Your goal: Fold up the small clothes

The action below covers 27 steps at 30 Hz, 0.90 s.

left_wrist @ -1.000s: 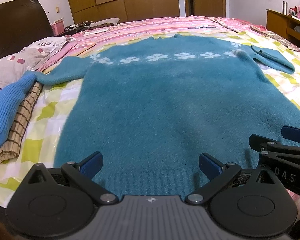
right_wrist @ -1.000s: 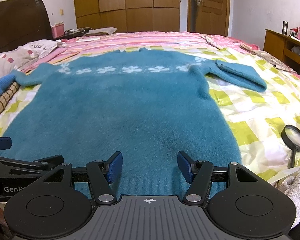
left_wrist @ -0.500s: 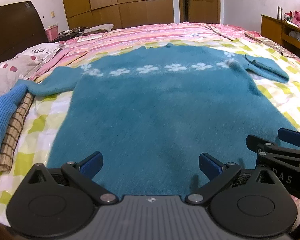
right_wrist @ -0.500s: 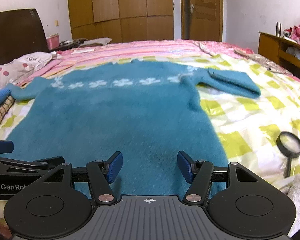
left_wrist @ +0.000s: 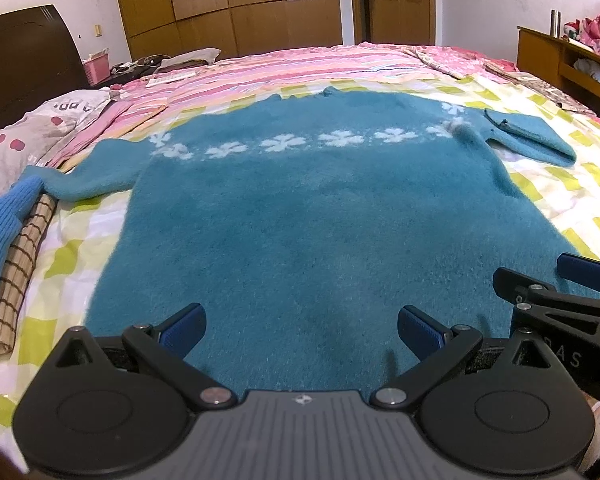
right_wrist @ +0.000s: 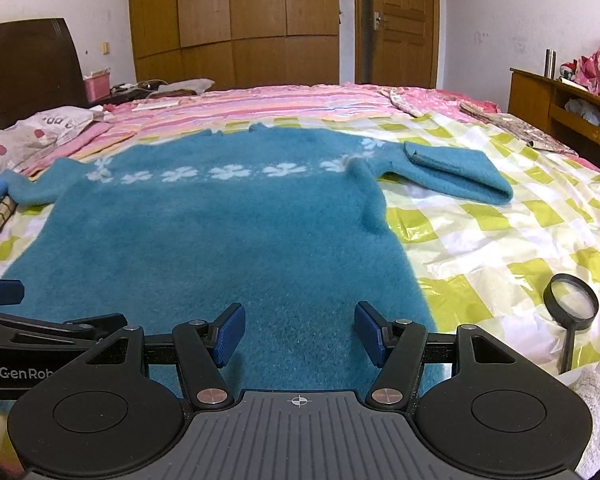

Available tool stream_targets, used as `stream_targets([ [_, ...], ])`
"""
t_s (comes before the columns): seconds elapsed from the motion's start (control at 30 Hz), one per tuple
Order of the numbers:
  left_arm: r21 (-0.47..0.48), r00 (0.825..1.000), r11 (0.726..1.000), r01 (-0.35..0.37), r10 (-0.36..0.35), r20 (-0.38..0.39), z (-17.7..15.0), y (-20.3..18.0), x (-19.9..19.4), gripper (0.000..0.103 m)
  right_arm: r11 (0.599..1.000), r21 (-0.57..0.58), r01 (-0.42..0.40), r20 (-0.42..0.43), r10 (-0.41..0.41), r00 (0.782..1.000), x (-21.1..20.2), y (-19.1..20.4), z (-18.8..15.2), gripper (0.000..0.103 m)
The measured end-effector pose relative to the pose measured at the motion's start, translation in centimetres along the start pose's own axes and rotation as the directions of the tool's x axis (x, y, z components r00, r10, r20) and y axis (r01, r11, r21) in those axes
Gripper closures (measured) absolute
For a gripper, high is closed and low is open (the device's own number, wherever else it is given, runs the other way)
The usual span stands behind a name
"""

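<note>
- While the sweater (left_wrist: 300, 216) lies flat, face down or up cannot be told, on the bed (left_wrist: 540, 184), both views now take in more of the far wall and less of the near hem than a second ago: the hem's ribbed edge, seen earlier between the jaws, is out of sight.
- The left hand-held gripper (left_wrist: 302, 330) has drawn back slightly and up over the hem, its jaws wide with nothing between them.
- The right hand-held gripper (right_wrist: 300, 334) has barely shifted; its jaws stand moderately wide, empty, over the hem's right part.
- Nothing on the sweater has moved, so folding has likely not begun; the two seem to be lining up for a first grasp.
- At far left, a blue knit (left_wrist: 4, 224) and a checked cloth (left_wrist: 20, 264) lie stacked just beside the left sleeve (left_wrist: 88, 178), with a pillow (left_wrist: 40, 132) behind.
- The yellow-check sheet (right_wrist: 500, 240) covers the near bed, a pink striped quilt (left_wrist: 292, 72) the far part.
- The right sleeve (right_wrist: 456, 172) is doubled over.
- A magnifier (right_wrist: 570, 308) lies on the sheet, well apart from the sweater.
- Wardrobe (right_wrist: 236, 20), door (right_wrist: 404, 20) and a wooden shelf (right_wrist: 556, 96) ring the room.
</note>
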<state>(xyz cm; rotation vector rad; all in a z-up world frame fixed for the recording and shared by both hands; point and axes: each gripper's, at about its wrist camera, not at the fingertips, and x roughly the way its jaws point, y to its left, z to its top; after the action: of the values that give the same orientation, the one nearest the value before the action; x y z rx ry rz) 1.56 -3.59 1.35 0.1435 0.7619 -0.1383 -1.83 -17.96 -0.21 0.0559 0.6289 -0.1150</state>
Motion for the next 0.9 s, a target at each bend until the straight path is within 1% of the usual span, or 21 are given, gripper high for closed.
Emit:
stream_targets([
  [0.43,0.006,1.0,1.0,0.016,-0.016,0.027,1.6,-0.7,0.1,0.0,1.0,0.01,0.012,0.009,-0.012,1.0,0.4,-0.9,1.6,0.042],
  [0.67,0.004,0.999,1.0,0.03,-0.03,0.023,2.4,-1.0,0.7,0.0,1.0,0.011,0.022,0.007,-0.022,1.0,1.0,-1.3,2.3,0.042],
  [0.9,0.023,0.999,0.999,0.043,-0.043,0.022,3.4,-1.8,1.5,0.0,0.999,0.014,0.029,0.013,-0.029,0.999,2.1,-2.2,3.2,0.042],
])
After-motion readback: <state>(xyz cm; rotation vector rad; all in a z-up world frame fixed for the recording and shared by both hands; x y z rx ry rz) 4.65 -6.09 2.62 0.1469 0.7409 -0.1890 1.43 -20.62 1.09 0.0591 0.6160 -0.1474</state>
